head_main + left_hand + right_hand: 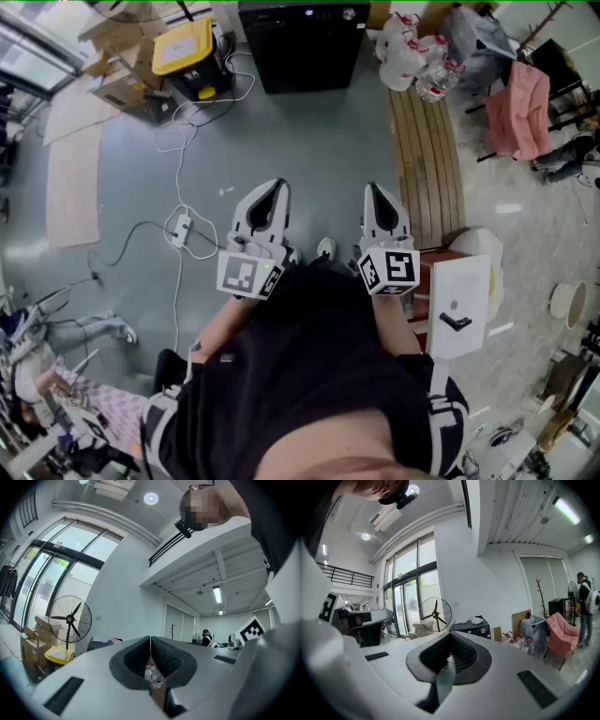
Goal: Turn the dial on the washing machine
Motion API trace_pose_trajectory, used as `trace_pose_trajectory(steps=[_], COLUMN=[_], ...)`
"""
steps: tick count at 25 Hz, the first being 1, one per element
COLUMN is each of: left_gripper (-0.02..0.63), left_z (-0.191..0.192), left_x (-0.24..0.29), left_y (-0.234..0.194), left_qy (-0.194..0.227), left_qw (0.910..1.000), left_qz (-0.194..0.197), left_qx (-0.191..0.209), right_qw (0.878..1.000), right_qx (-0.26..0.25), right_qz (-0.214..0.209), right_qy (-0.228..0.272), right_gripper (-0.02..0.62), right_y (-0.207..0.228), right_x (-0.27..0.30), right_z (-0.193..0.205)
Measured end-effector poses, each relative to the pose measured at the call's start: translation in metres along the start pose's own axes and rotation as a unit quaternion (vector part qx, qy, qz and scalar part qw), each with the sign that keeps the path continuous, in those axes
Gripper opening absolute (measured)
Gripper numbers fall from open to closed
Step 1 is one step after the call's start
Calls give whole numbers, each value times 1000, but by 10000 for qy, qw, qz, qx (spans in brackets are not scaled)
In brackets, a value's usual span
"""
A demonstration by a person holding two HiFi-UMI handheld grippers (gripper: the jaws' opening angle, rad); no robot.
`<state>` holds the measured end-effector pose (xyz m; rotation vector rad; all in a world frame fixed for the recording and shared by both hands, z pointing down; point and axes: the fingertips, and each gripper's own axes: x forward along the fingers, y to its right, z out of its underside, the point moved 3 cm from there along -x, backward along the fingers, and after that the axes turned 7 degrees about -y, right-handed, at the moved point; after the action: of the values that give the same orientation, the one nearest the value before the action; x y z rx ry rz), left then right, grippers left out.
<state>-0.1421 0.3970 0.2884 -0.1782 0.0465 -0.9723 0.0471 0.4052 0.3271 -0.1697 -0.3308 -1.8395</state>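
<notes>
The washing machine (pixel 305 42) is a black box on the floor far ahead, at the top of the head view, with a small round dial (pixel 349 13) near its top right. In the right gripper view the machine (pixel 471 627) stands in the distance with the dial (pixel 481 630) on its front. My left gripper (pixel 278 185) and right gripper (pixel 370 187) are held side by side close to my body, well short of the machine. Both sets of jaws are shut with nothing between them, as the left gripper (pixel 150 639) and right gripper (pixel 450 633) views show.
Cables and a power strip (pixel 178 227) trail over the grey floor at left. A yellow-lidded tote (pixel 186 47) and cardboard boxes sit left of the machine. A wooden bench (pixel 427 159), water bottles (pixel 412 56) and a pink cloth (pixel 525 103) lie to the right. A standing fan (pixel 436 614) stands near the windows.
</notes>
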Motion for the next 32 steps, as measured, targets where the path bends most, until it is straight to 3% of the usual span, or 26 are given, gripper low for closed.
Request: trace_pose_trajectory(steps=[19,20,22,32], left_gripper=[26,26,26,26], left_z=[1,2,3,5], left_x=[7,8,11,51], left_y=[9,10,14,42], left_qy=[-33,-39,-50,-46], left_qw=[10000,10000,10000,9999], left_qz=[69,66,62,-84], left_qx=[33,35,34,75], right_qw=[9997,9997,9997,9992], right_qx=[154,159,162,127], right_qz=[-78,-95,-142,-361], right_qy=[155,166,140,-120], right_gripper=[28,39,142,170], right_y=[9,11,15,63], right_x=[1,2,5,25], right_z=[-2,-2,-1,7])
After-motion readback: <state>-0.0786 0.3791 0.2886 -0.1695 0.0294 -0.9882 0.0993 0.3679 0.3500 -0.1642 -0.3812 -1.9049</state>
